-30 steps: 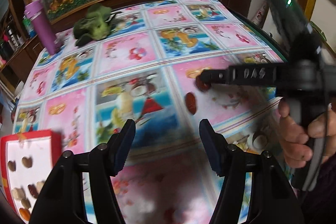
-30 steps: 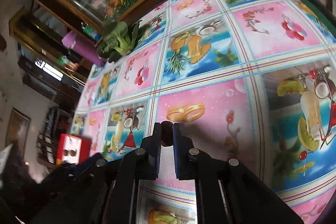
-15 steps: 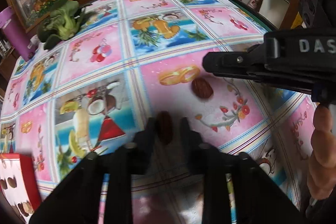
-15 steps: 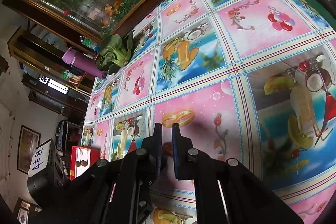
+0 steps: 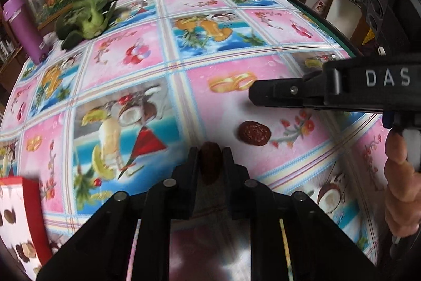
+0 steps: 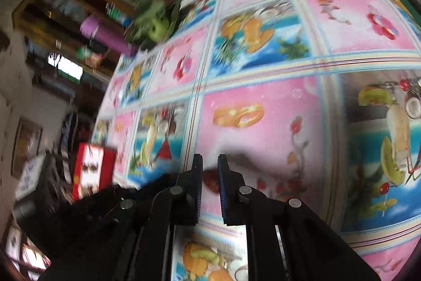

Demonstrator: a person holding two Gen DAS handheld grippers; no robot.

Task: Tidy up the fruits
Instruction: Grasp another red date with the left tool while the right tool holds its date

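Change: since half a second ago, my left gripper has kept its clamp on the dark dried date; my right gripper has drawn back from the second date.
Left gripper: pads pressed on both sides of the dark dried date, lower centre of the left wrist view.
Right gripper: fingers narrowly apart, nothing gripped; a brown fruit shows in the gap, on the cloth beyond.
Second date: on the pink panel of the tablecloth, right of centre, below the right gripper's tip.
Red box: lower left edge, dried fruits inside.
Bok choy: upper left.
Purple bottle: far left edge.
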